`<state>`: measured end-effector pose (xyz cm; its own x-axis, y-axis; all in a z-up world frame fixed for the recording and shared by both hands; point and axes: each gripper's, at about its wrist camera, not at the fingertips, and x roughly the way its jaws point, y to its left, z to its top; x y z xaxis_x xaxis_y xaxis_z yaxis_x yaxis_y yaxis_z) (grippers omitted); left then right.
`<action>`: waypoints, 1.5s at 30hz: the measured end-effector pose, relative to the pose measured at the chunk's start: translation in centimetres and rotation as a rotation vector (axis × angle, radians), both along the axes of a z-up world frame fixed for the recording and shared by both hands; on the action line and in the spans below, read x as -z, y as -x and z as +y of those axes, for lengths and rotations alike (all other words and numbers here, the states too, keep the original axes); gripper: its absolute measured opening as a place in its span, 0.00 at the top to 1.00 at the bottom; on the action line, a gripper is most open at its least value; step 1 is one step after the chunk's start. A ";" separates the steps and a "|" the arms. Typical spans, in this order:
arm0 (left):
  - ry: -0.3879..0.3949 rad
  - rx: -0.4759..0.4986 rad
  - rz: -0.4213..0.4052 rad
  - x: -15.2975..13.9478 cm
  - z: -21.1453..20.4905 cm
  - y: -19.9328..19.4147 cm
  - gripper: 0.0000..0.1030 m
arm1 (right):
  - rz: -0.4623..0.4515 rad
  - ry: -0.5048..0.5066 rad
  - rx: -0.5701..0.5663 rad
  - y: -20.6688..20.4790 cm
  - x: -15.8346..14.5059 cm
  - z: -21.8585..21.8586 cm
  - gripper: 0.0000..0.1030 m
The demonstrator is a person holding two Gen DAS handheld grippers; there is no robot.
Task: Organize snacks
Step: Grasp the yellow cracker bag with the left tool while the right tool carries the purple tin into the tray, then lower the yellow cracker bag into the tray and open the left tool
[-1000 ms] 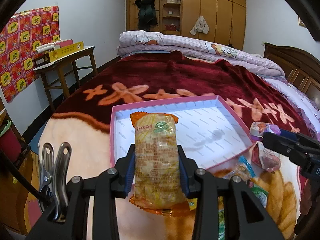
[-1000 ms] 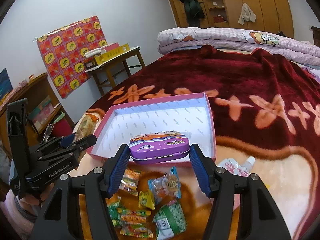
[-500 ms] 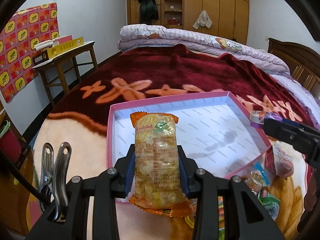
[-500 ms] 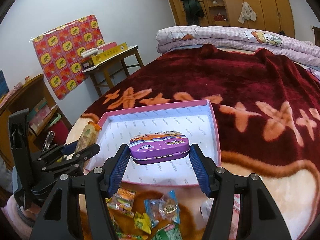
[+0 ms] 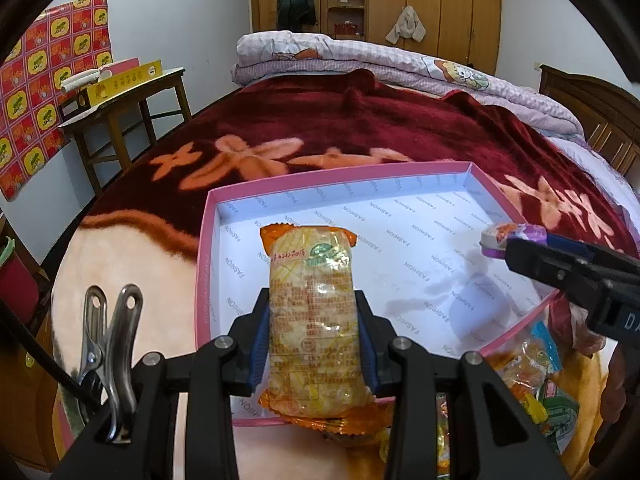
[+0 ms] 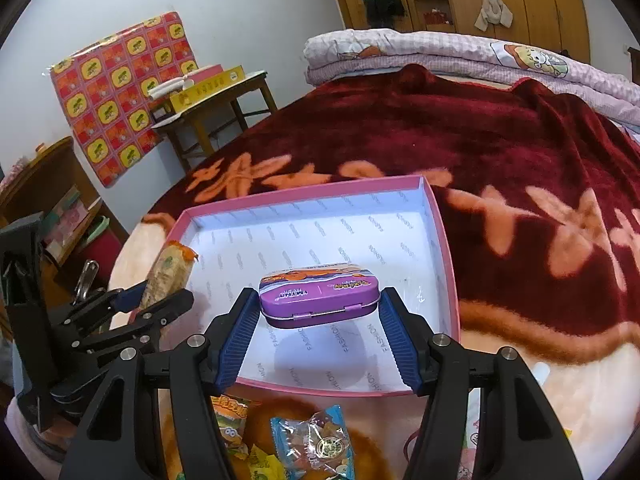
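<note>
You had a snack in each hand. Your left gripper (image 5: 314, 354) was squeezed shut on the long orange cracker pack (image 5: 314, 312), which stood up between the blue pads. Your right gripper (image 6: 318, 318) was clamped on the ends of the purple mint tin (image 6: 318, 294), and the tin lay flat between the jaws. Both snacks hung over the pink box (image 6: 438, 216) on the red flower blanket (image 6: 500, 140). The inside of the box looked bare, with only shadows on its white floor. The pack was over the near left part and the tin was over the near middle.

To do this step well, I think you needed to go lower before letting go, so nothing would drop and bounce. The pack could go down along the left wall, lying flat. The tin could sit just beside it, not on top. The two grippers were near each other, so it seemed best to keep them from bumping. More loose sweets (image 6: 316, 444) lay on the blanket in front of the box, waiting for a turn, so leaving room for them looked smart.
</note>
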<state>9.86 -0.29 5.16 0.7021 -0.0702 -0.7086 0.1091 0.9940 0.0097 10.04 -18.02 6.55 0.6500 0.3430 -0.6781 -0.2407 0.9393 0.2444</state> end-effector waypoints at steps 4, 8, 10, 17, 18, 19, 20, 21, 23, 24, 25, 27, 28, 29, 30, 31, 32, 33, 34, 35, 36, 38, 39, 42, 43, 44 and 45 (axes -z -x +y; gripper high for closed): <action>-0.005 0.004 0.006 0.2 -0.1 -0.1 0.61 | 0.006 0.004 -0.002 -0.1 0.3 0.0 0.39; -0.014 0.002 0.011 0.2 -0.2 -0.1 0.59 | 0.011 0.009 -0.005 -0.1 0.5 0.2 0.38; -0.017 0.000 0.012 0.1 -0.1 -0.1 0.56 | 0.012 0.010 -0.006 -0.1 0.6 0.3 0.38; -0.014 -0.006 0.002 -0.7 0.2 0.7 0.55 | -0.022 0.011 -0.002 0.4 0.0 0.4 0.38; -0.012 -0.005 0.001 -0.8 0.2 0.8 0.55 | -0.023 0.007 -0.002 0.6 0.0 0.3 0.38; -0.011 -0.005 -0.001 -0.9 0.2 1.0 0.55 | -0.024 0.003 -0.002 0.7 -0.1 0.2 0.38; -0.010 -0.005 -0.001 -1.0 0.3 1.2 0.55 | -0.025 -0.001 -0.002 0.9 -0.2 0.2 0.38; -0.008 -0.005 -0.001 -1.2 0.4 1.4 0.55 | -0.026 -0.003 -0.001 1.1 -0.2 0.2 0.38; -0.003 -0.006 0.002 -1.3 0.5 1.8 0.55 | -0.027 -0.003 -0.002 1.5 -0.4 0.1 0.38; -0.001 -0.006 0.003 -1.4 0.5 2.0 0.55 | -0.028 -0.003 -0.002 1.6 -0.5 0.1 0.38; 0.000 -0.005 0.004 -1.5 0.5 2.2 0.55 | -0.029 -0.005 -0.001 1.9 -0.6 0.0 0.38; 0.003 -0.005 0.007 -1.7 0.6 2.8 0.55 | -0.028 -0.011 0.001 2.3 -0.7 -0.2 0.38; 0.005 -0.006 0.008 -1.7 0.6 3.0 0.55 | -0.028 -0.015 0.002 2.5 -0.7 -0.3 0.38; 0.009 -0.008 0.009 -1.8 0.7 3.2 0.55 | -0.026 -0.019 0.004 2.8 -0.8 -0.4 0.38; 0.013 -0.011 0.010 -1.8 0.8 3.5 0.55 | -0.024 -0.020 0.006 2.9 -0.8 -0.5 0.38; 0.019 -0.013 0.013 -1.9 0.9 3.8 0.55 | -0.019 -0.021 0.008 3.2 -0.7 -0.6 0.38; 0.023 -0.014 0.015 -1.9 0.9 4.0 0.55 | -0.016 -0.022 0.010 3.4 -0.7 -0.8 0.38; 0.030 -0.013 0.020 -1.9 1.0 4.3 0.55 | -0.012 -0.024 0.012 3.7 -0.6 -0.9 0.38; 0.036 -0.012 0.025 -1.8 1.0 4.5 0.55 | -0.008 -0.026 0.013 3.8 -0.5 -1.0 0.38; 0.041 -0.010 0.030 -1.8 1.0 4.7 0.55 | -0.004 -0.029 0.014 4.2 -0.5 -1.1 0.38; 0.047 -0.010 0.035 -1.7 1.0 4.9 0.55 | 0.000 -0.029 0.013 4.3 -0.4 -1.2 0.38; 0.054 -0.005 0.049 -1.5 0.9 5.2 0.55 | 0.006 -0.026 0.012 4.8 -0.3 -1.3 0.38; 0.058 -0.003 0.056 -1.4 0.9 5.4 0.55 | 0.009 -0.025 0.010 5.0 -0.2 -1.4 0.38; 0.071 0.002 0.078 -1.0 0.9 5.9 0.55 | 0.023 -0.027 0.008 5.6 0.1 -1.5 0.38; 0.074 0.003 0.083 -0.9 0.8 6.0 0.55 | 0.027 -0.028 0.007 5.7 0.2 -1.5 0.38; 0.079 0.006 0.090 -0.8 0.8 6.1 0.55 | 0.030 -0.029 0.006 5.9 0.4 -1.5 0.38; 0.081 0.007 0.096 -0.6 0.8 6.2 0.55 | 0.033 -0.030 0.007 6.0 0.5 -1.6 0.38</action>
<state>3.69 0.48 5.80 0.6305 -0.1348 -0.7644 0.1126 0.9903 -0.0817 4.07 -19.66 6.05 0.6300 0.3590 -0.6886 -0.2260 0.9331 0.2797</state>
